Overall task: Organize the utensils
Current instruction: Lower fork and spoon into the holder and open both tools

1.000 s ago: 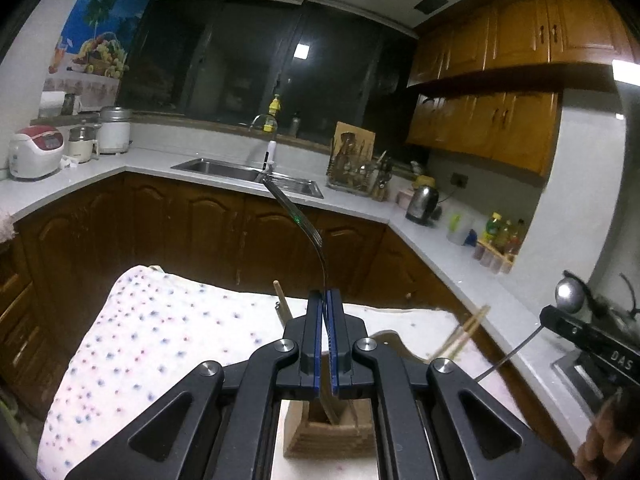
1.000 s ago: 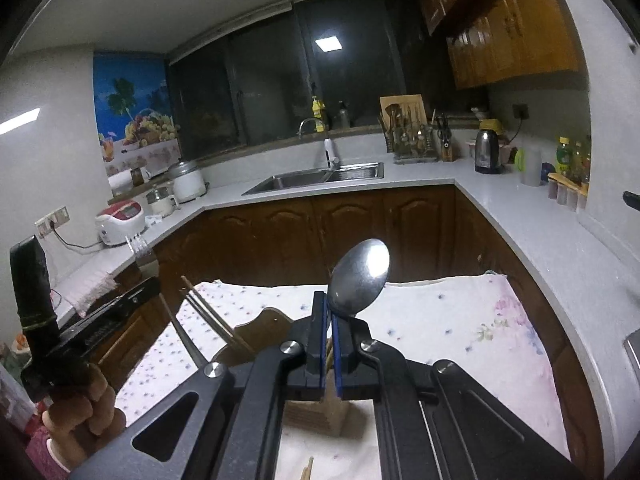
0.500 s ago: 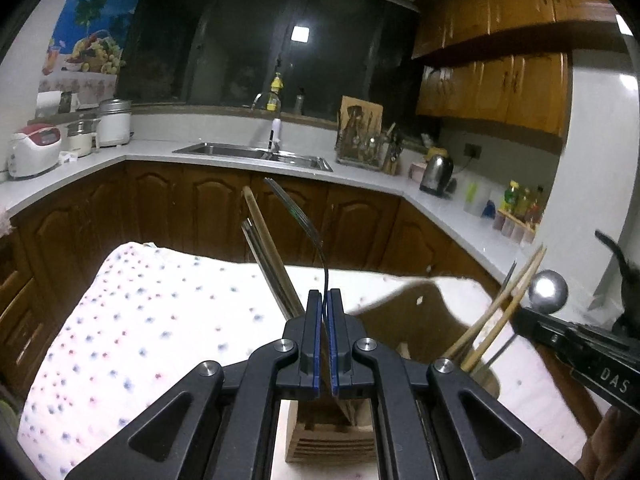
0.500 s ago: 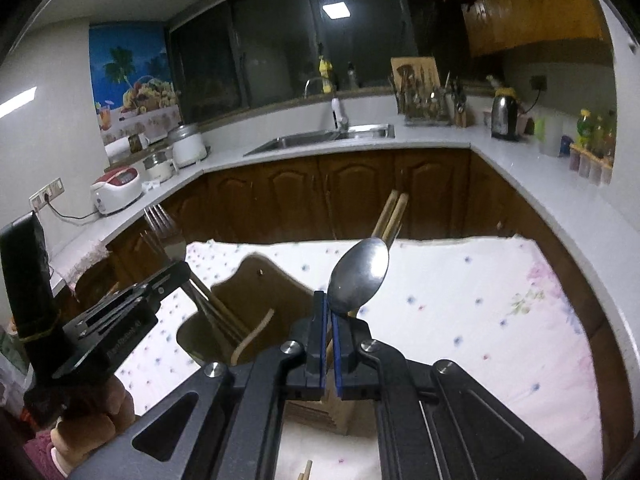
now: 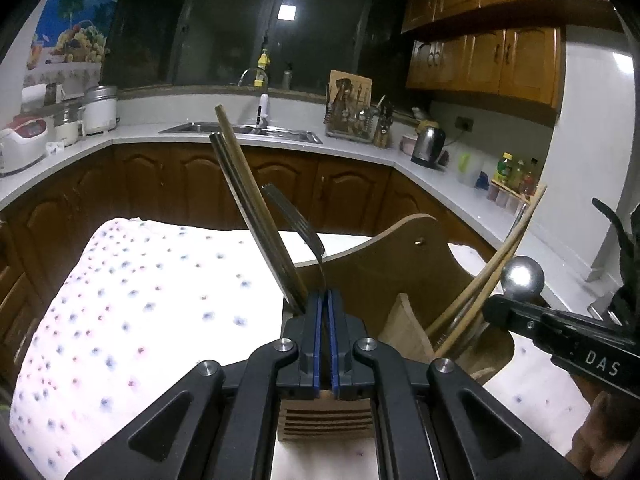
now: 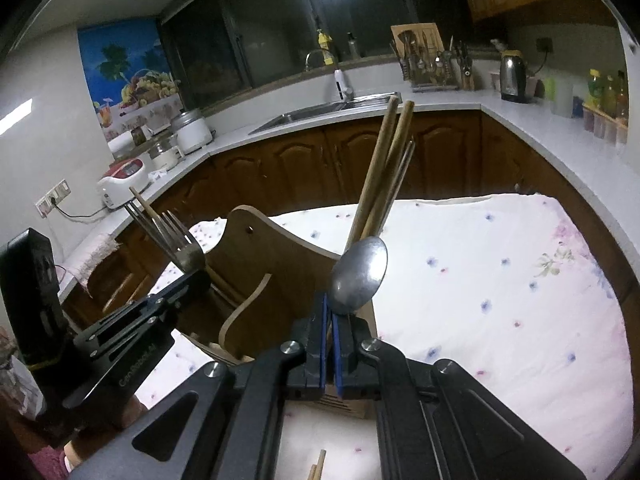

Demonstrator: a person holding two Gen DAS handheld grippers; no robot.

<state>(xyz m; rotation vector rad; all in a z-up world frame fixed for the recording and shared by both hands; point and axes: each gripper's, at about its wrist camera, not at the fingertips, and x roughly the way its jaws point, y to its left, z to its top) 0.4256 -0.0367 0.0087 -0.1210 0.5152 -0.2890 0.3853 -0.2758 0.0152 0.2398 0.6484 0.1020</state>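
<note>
We clamp a fork [image 5: 298,226] by its handle in the left gripper [image 5: 325,300], jaws pressed onto it, tines up. The right gripper [image 6: 330,312] pinches a spoon [image 6: 360,274], bowl up. Both utensils stand over the wooden holder [image 6: 272,280] on the dotted cloth [image 6: 500,280], beside chopsticks [image 6: 380,172] standing in the holder.

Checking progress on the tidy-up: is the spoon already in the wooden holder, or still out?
Still out. The spoon is clamped in the right claw, bowl up, above the wooden holder.
</note>
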